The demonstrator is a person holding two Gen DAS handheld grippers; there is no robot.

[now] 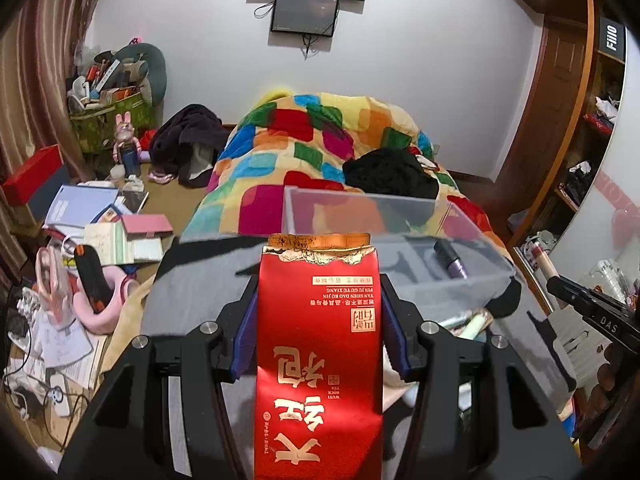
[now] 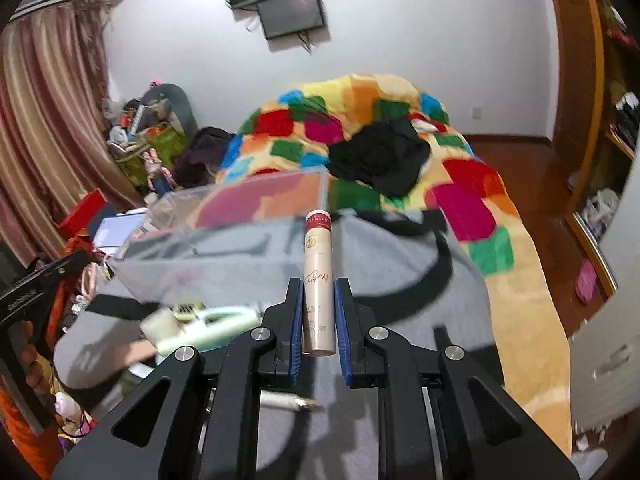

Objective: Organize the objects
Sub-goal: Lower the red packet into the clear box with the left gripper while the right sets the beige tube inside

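My left gripper (image 1: 318, 300) is shut on a red tea packet (image 1: 318, 344) with gold lettering, held upright in front of a clear plastic box (image 1: 472, 240) on the grey cloth. A purple-black tube (image 1: 450, 260) lies inside the box. My right gripper (image 2: 318, 300) is shut on a cream cosmetic tube with a red cap (image 2: 318, 276), held just right of the same clear box (image 2: 192, 248). The right gripper also shows at the right edge of the left wrist view (image 1: 592, 312).
A grey cloth (image 2: 400, 280) covers the bed end, with a colourful patchwork blanket (image 1: 312, 140) and a black garment (image 2: 380, 156) behind. Pale green items (image 2: 208, 324) and a white pen-like object (image 2: 292, 402) lie on the cloth. Books and clutter (image 1: 92, 232) cover the floor at left.
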